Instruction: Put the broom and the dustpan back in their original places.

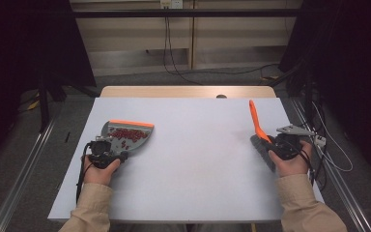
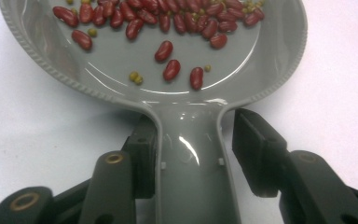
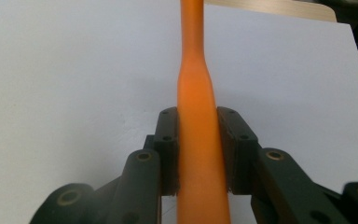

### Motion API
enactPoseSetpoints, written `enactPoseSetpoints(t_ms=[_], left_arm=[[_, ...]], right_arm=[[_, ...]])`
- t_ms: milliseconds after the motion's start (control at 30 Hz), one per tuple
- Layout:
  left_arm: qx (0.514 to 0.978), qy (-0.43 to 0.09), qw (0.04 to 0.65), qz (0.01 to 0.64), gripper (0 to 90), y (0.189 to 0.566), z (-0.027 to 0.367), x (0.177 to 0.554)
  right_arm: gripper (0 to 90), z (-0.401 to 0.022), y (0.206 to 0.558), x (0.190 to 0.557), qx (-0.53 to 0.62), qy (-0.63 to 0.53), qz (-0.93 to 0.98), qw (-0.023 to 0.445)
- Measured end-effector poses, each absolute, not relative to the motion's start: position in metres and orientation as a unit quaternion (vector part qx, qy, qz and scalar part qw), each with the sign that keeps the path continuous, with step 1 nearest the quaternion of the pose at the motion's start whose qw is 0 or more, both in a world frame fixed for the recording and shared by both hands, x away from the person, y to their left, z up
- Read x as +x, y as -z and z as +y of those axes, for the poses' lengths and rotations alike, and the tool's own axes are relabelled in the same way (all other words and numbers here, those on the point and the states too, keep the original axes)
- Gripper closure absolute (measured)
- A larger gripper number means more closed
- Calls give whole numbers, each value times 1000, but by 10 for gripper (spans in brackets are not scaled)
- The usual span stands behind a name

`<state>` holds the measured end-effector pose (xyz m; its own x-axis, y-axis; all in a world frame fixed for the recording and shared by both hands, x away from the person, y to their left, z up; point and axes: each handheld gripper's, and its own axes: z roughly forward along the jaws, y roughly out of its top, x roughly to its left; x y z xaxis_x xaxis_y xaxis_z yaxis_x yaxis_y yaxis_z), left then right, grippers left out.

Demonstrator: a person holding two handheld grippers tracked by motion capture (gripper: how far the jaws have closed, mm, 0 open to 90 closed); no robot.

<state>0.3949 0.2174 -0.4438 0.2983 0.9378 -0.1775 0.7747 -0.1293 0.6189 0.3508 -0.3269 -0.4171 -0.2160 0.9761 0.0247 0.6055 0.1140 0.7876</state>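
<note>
While the left gripper [image 1: 107,153] sits near the left edge of the white table [image 1: 193,164], held in the left hand [image 1: 98,170], its jaws lie either side of the grey handle of the dustpan [image 1: 125,133]; from the left gripper view the left jaw touches the handle and the right jaw stands a little off it, so they are narrow and not fully clamped. That dustpan [image 2: 186,93] lies flat on the table, its orange lip pointing away from the person. Red beans [image 2: 168,51] and a few small greenish ones are scattered in its bowl, most of them heaped toward the far end.

Over at the right side of the table, the right gripper [image 1: 282,145], in the right hand [image 1: 292,162], is closed on the orange handle of the brush [image 1: 257,121]. From the right gripper view both jaws press against the brush [image 3: 196,154] handle. Its handle slants up and away from the person, with the dark bristles low beside the gripper, just above or on the table; which, I cannot tell
</note>
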Motion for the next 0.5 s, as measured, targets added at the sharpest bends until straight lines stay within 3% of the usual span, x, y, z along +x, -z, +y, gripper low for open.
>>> enactPoseSetpoints(t_ms=[500], left_arm=[[749, -118, 333, 561, 475, 441, 212, 385]], right_arm=[[703, -322, 418, 349, 566, -360, 695, 259]])
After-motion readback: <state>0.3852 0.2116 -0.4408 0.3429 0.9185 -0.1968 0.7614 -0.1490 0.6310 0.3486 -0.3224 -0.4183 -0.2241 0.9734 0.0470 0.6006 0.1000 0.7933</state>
